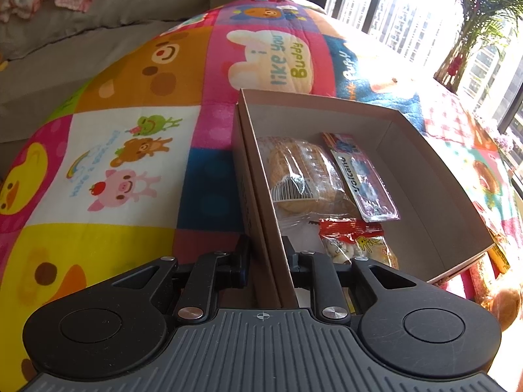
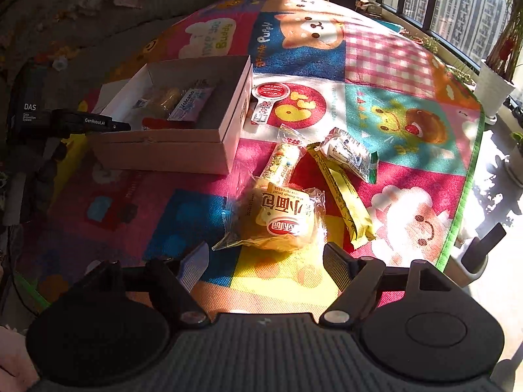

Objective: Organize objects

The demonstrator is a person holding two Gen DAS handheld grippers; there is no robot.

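Note:
An open cardboard box (image 1: pixel 359 111) lies on the colourful play mat. It holds a clear cracker packet (image 1: pixel 300 176), a Volcano packet (image 1: pixel 362 179) and a red snack bag (image 1: pixel 353 245). My left gripper (image 1: pixel 264 251) is shut on the box's near left wall, one finger inside and one outside. In the right wrist view the box (image 2: pixel 163 150) lies at the left, with the left gripper (image 2: pixel 121 126) at its edge. My right gripper (image 2: pixel 264 254) hangs open just over a wrapped small bread (image 2: pixel 281 219), with nothing between its fingers. Beyond the bread lie a slim sprinkled packet (image 2: pixel 284 160), a yellow bar (image 2: pixel 346 196) and a white-green packet (image 2: pixel 349 153).
A red and white labelled packet (image 2: pixel 269 98) lies beside the box's right wall. A grey sofa (image 1: pixel 81 42) borders the mat at the far left. The mat's green edge (image 2: pixel 464 189) runs at the right, with a white plant pot (image 2: pixel 493 88) and windows beyond it.

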